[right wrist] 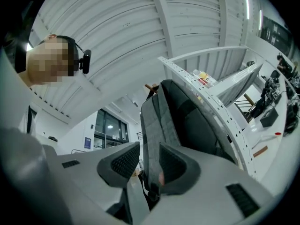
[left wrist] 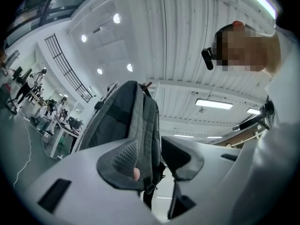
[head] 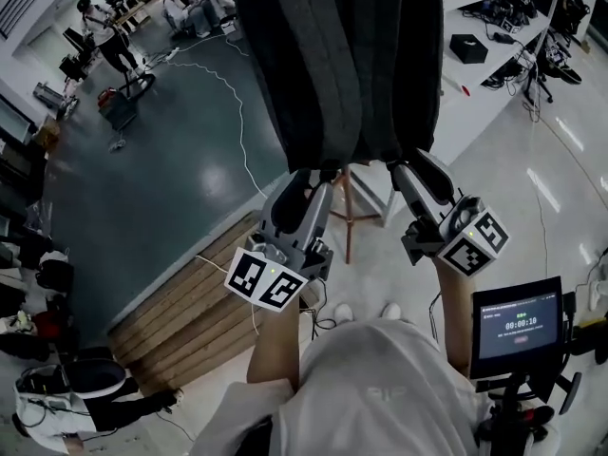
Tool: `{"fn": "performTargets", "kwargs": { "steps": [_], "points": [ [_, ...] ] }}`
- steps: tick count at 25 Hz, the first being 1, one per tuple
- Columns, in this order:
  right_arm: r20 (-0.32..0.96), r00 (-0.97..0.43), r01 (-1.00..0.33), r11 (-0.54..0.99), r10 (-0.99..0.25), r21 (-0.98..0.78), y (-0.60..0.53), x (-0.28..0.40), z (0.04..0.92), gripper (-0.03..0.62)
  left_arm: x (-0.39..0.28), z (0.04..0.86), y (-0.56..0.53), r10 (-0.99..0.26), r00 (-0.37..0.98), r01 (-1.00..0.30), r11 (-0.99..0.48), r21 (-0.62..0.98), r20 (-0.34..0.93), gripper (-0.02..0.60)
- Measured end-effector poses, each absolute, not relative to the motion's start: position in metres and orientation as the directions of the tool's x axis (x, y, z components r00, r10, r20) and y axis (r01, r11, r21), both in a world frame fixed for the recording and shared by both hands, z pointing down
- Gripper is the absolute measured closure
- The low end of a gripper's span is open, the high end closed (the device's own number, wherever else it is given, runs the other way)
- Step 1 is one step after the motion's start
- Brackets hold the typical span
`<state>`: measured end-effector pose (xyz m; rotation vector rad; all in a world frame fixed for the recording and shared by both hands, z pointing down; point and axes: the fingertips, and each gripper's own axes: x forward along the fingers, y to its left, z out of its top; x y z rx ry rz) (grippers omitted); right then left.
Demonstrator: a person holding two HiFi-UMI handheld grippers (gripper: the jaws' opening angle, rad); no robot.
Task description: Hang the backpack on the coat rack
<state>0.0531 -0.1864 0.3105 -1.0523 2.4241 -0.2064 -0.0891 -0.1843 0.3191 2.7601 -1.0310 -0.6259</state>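
A dark grey backpack (head: 342, 65) hangs down from the top of the head view, over the wooden coat rack's legs (head: 348, 221). My left gripper (head: 306, 186) reaches up to its lower left corner and my right gripper (head: 418, 164) to its lower right. In the left gripper view the backpack (left wrist: 126, 121) rises ahead, and its grey edge fills the gap between the jaws of the left gripper (left wrist: 152, 161). In the right gripper view a grey strap (right wrist: 151, 139) of the backpack (right wrist: 187, 121) sits between both pads of the right gripper (right wrist: 150, 165). A wooden peg tip (right wrist: 149, 86) shows above the bag.
A wooden pallet (head: 190, 312) lies on the floor at lower left. White shelving (head: 494, 74) with gear stands at the right. A timer screen on a stand (head: 516, 326) is at lower right. People work at the far left (head: 104, 41), and another is close by (head: 76, 388).
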Motion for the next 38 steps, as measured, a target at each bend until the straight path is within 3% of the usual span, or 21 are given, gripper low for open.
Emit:
{"fn": "performTargets", "kwargs": {
  "steps": [2, 5, 16, 38],
  "points": [
    [-0.346, -0.583, -0.657, 0.677, -0.735, -0.33, -0.188, 0.051, 0.316, 0.503, -0.081, 0.319, -0.184, -0.644, 0.691, -0.593, -0.765, 0.253, -0.327, 0.443],
    [-0.328, -0.592, -0.661, 0.676, -0.736, -0.326, -0.189, 0.048, 0.318, 0.537, -0.069, 0.32, -0.187, -0.633, 0.71, -0.585, -0.774, 0.243, -0.308, 0.475],
    [-0.333, -0.569, -0.681, 0.657, -0.752, -0.322, -0.188, 0.052, 0.319, 0.551, -0.041, 0.339, -0.182, -0.587, 0.778, -0.551, -0.809, 0.205, -0.225, 0.482],
    [-0.308, -0.581, -0.689, 0.657, -0.754, -0.307, -0.186, 0.047, 0.324, 0.553, -0.047, 0.35, -0.187, -0.607, 0.768, -0.563, -0.792, 0.237, -0.203, 0.482]
  ]
}}
